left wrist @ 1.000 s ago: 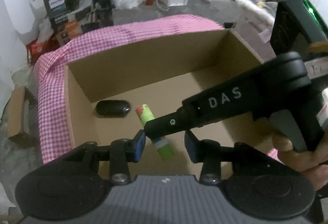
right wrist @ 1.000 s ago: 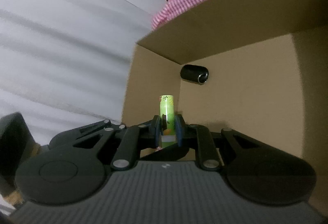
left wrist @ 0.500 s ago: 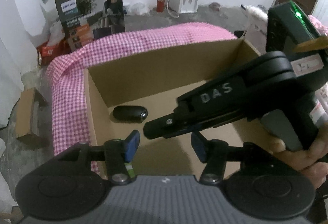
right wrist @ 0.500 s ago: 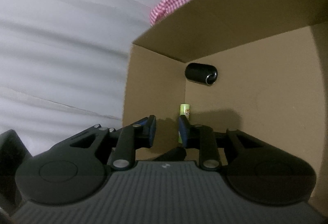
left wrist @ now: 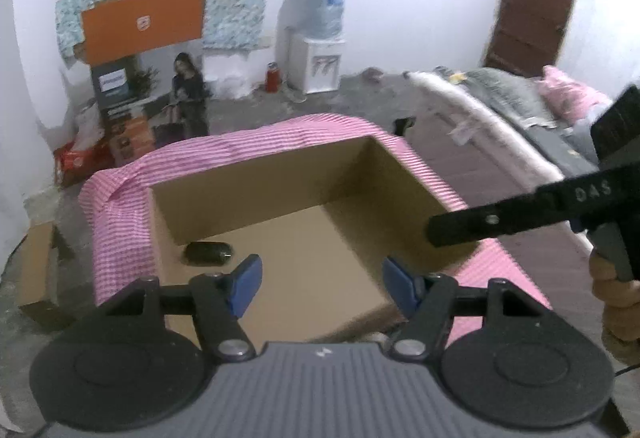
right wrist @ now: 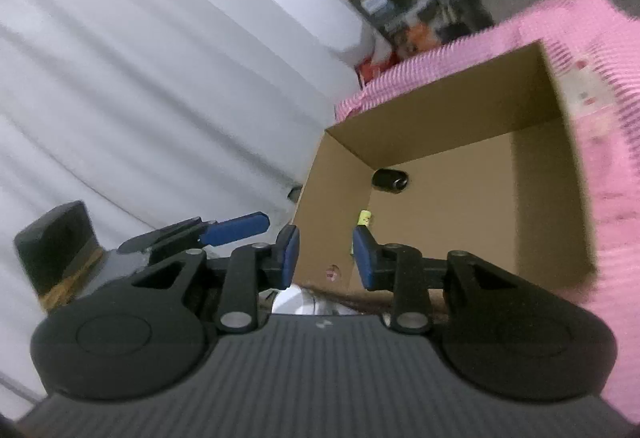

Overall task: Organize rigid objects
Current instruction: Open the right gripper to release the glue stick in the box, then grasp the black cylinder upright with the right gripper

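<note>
An open cardboard box (left wrist: 280, 165) sits on a pink checked cloth (left wrist: 120, 222). On its floor, near the far left corner, lies a dark rounded object (left wrist: 208, 253) (right wrist: 390, 179). A green tube (right wrist: 363, 222) rests against the box's left wall; the left wrist view hides it. My left gripper (left wrist: 322, 288) hovers over the box's near edge, its jaws opening with nothing between them. My right gripper (right wrist: 325, 258) is back from the box, jaws opening and empty; it reaches in from the right (left wrist: 436, 234), held by a hand (left wrist: 616, 298).
The box (right wrist: 440, 141) fills most of the cloth. A small carton (left wrist: 38, 270) lies on the floor at left. Printed cartons (left wrist: 140, 109) and a water dispenser (left wrist: 316, 65) line the far wall. Bedding (left wrist: 500, 105) lies at right, and a white curtain (right wrist: 120, 77) hangs beside the box.
My right gripper let go of the green tube, which now rests in the box. Both grippers drew back and upward out of the box, and their jaws spread wider.
</note>
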